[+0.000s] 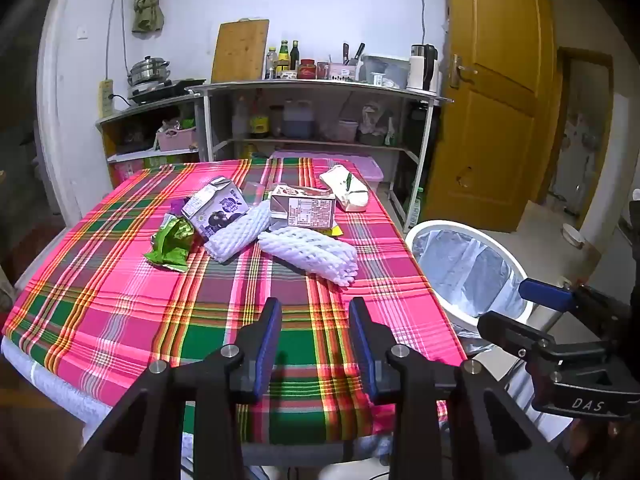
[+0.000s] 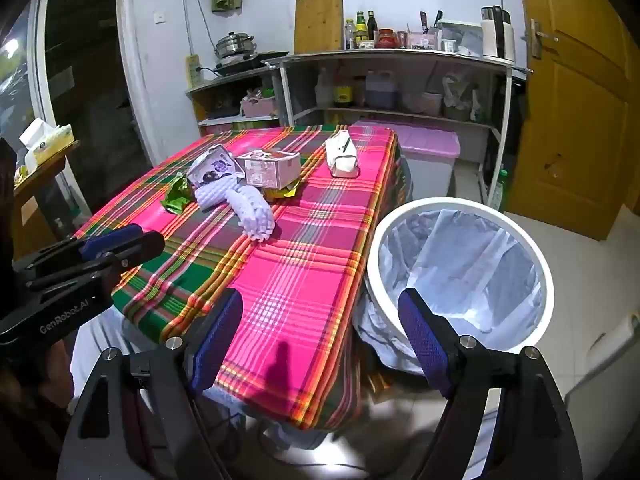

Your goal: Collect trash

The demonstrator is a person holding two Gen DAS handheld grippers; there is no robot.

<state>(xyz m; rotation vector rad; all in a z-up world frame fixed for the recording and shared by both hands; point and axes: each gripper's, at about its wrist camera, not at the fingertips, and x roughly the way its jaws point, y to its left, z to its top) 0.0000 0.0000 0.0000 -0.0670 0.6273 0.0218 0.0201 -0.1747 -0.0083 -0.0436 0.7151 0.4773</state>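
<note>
Trash lies in a pile on the plaid tablecloth (image 1: 120, 300): a green wrapper (image 1: 170, 242), a purple carton (image 1: 216, 208), a pink carton (image 1: 304, 210), two white foam nets (image 1: 310, 254) (image 1: 236, 236) and a white tissue pack (image 1: 346, 190). The same pile shows in the right wrist view, with the foam net (image 2: 254, 212) nearest. A white bin with a clear liner (image 1: 468, 268) (image 2: 460, 264) stands at the table's right. My left gripper (image 1: 316, 320) is open and empty over the near table edge. My right gripper (image 2: 320, 320) is open and empty between the table edge and the bin.
Kitchen shelves (image 1: 316, 92) with bottles and jars stand behind the table. A pink storage box (image 2: 424, 148) sits on the floor near them. A wooden door (image 1: 496, 92) is at the right. A side table with a tissue box (image 2: 44, 140) is at the left.
</note>
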